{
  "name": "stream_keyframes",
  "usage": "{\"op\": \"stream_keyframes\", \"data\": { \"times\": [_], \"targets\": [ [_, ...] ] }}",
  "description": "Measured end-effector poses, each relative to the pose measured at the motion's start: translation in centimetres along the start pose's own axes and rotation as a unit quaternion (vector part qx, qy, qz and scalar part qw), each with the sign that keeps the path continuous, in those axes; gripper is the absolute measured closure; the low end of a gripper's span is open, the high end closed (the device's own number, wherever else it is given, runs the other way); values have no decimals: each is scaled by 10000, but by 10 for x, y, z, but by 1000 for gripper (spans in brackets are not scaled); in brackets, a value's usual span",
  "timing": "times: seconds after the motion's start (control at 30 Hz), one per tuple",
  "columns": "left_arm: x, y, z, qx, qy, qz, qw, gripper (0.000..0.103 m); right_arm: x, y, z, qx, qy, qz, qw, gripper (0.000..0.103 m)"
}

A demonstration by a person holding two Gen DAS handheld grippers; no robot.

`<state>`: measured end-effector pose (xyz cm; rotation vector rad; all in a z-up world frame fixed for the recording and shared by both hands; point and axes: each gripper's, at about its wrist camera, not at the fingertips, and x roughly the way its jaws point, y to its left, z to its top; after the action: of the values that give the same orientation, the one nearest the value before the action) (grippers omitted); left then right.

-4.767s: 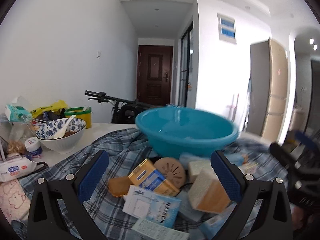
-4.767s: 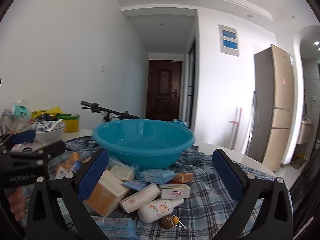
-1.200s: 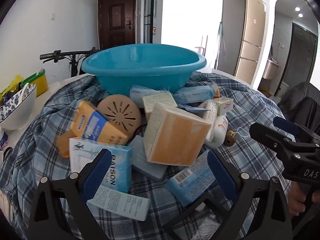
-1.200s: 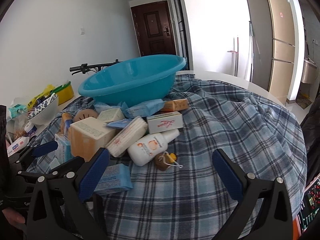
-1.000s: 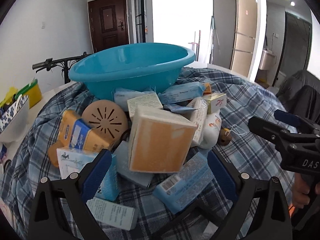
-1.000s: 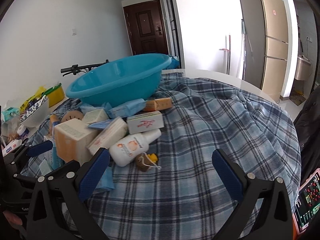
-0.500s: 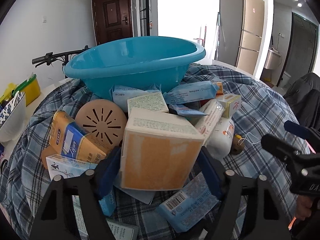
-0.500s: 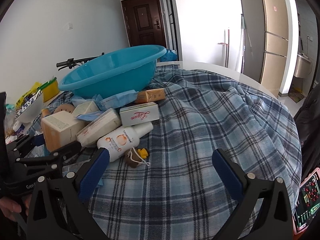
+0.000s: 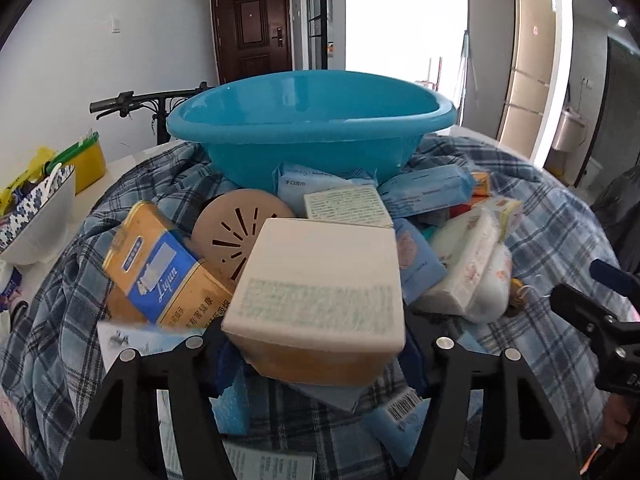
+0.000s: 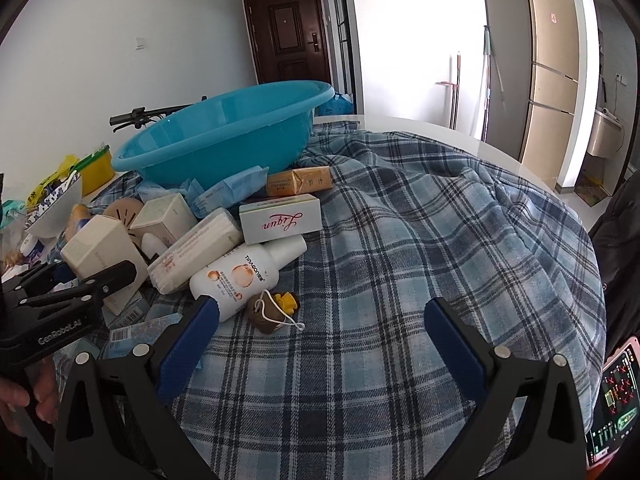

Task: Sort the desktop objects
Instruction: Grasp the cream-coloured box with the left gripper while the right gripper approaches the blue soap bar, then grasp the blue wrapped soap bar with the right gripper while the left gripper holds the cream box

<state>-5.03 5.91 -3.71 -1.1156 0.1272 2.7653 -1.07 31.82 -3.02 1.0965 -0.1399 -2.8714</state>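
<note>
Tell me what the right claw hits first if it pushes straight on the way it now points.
Probably only the plaid cloth: the right claw stands open over bare fabric. The white lotion bottle and small brown pouch lie just left of that line, though depth is hard to judge.

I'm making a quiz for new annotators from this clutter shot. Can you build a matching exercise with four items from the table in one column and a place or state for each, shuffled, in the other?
Column one:
1. blue basin
2. cream box
3. white lotion bottle
4. right gripper

Column two:
A. lying on its side on the plaid cloth
B. jaws wide apart, nothing between them
C. upright behind the pile, nothing seen inside
D. clamped between the left gripper pads

Pairs: 1-C, 2-D, 3-A, 4-B
</note>
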Motion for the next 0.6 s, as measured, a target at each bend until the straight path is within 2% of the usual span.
{"op": "stream_keyframes", "data": {
  "times": [0.2,0.4,0.6],
  "targets": [
    [1,5,-2,-147,-46,16,9999,42,0,0,-3,-48,5,13,10000,0],
    [-21,18,-4,-516,-243,-319,9979,42,1,6,-2,-111,32,44,9999,0],
    [-30,27,-10,-481,-277,-24,9985,42,3,21,-4,-295,156,257,9991,0]
  ]
}}
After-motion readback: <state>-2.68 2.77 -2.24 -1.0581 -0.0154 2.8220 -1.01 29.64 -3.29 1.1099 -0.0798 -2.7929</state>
